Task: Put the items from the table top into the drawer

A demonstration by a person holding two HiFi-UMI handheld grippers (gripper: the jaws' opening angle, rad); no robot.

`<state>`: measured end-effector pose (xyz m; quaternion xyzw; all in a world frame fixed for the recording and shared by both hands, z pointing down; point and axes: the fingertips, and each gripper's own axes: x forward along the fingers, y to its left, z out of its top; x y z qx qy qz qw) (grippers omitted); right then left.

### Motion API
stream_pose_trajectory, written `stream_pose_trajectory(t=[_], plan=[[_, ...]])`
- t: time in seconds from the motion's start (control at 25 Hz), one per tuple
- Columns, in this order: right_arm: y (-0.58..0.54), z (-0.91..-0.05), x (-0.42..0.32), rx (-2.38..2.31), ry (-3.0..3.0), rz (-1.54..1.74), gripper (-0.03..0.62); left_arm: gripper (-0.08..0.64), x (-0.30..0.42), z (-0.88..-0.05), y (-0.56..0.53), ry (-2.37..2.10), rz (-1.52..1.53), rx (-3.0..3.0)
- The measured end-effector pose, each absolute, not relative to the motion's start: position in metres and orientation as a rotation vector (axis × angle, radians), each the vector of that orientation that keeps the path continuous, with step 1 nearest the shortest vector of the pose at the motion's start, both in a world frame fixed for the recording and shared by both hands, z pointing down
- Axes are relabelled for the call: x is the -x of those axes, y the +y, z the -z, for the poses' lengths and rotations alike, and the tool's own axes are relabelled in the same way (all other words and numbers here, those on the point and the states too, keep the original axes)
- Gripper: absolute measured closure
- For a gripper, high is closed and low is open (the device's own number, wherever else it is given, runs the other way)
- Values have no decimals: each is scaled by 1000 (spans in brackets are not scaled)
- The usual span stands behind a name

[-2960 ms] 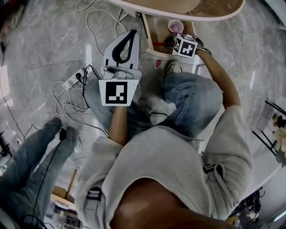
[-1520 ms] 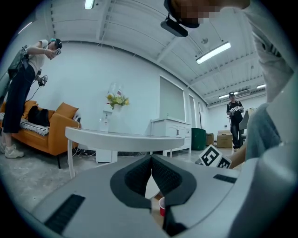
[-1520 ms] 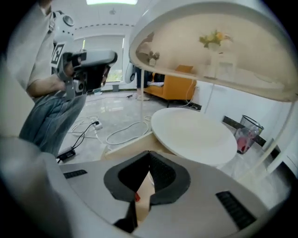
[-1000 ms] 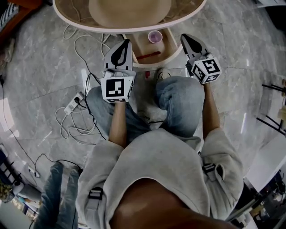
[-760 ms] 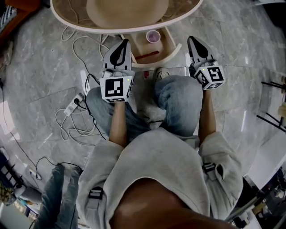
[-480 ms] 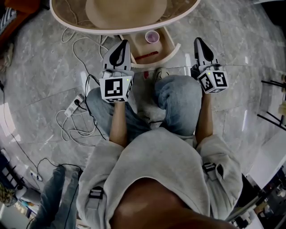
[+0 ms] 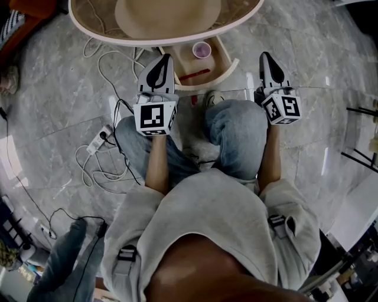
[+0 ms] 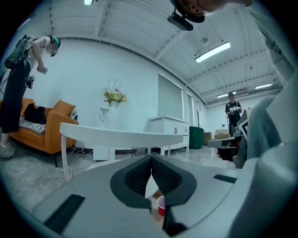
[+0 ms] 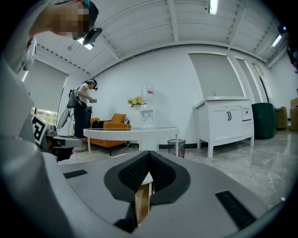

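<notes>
The open wooden drawer (image 7: pixel 230 63) juts out below the round cream table (image 7: pixel 106 32). A pink cup (image 7: pixel 202 49) stands in it and a thin red stick (image 7: pixel 193 75) lies beside it. My left gripper (image 7: pixel 165 58) hangs shut and empty just left of the drawer; through its jaws in the left gripper view (image 8: pixel 151 161) the cup (image 8: pixel 160 205) shows red. My right gripper (image 7: pixel 264 56) is shut on nothing just right of the drawer. In the right gripper view (image 9: pixel 149 157) the drawer's wooden side (image 9: pixel 142 204) shows below the shut jaws.
A large tan round shape (image 7: pixel 168 15) lies on the table top. White cables and a power strip (image 7: pixel 97 138) lie on the marble floor at left. Another person's legs (image 7: pixel 65 259) stand at lower left. My knees (image 7: pixel 236 130) are below the drawer.
My right gripper has come out of the drawer, away from the cup, drifted right and straightened. The left gripper has stayed put. The cup stays in the drawer.
</notes>
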<state>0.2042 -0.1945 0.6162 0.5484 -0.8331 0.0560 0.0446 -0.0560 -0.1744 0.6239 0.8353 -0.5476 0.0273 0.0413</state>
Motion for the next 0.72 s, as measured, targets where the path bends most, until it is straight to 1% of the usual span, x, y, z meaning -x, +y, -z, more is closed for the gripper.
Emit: stream_pose_trajectory(t=[0.72], plan=[[-196, -614, -206, -1685, -2518, -161, 569, 543, 51, -624, -176, -1680, -98, -2558]])
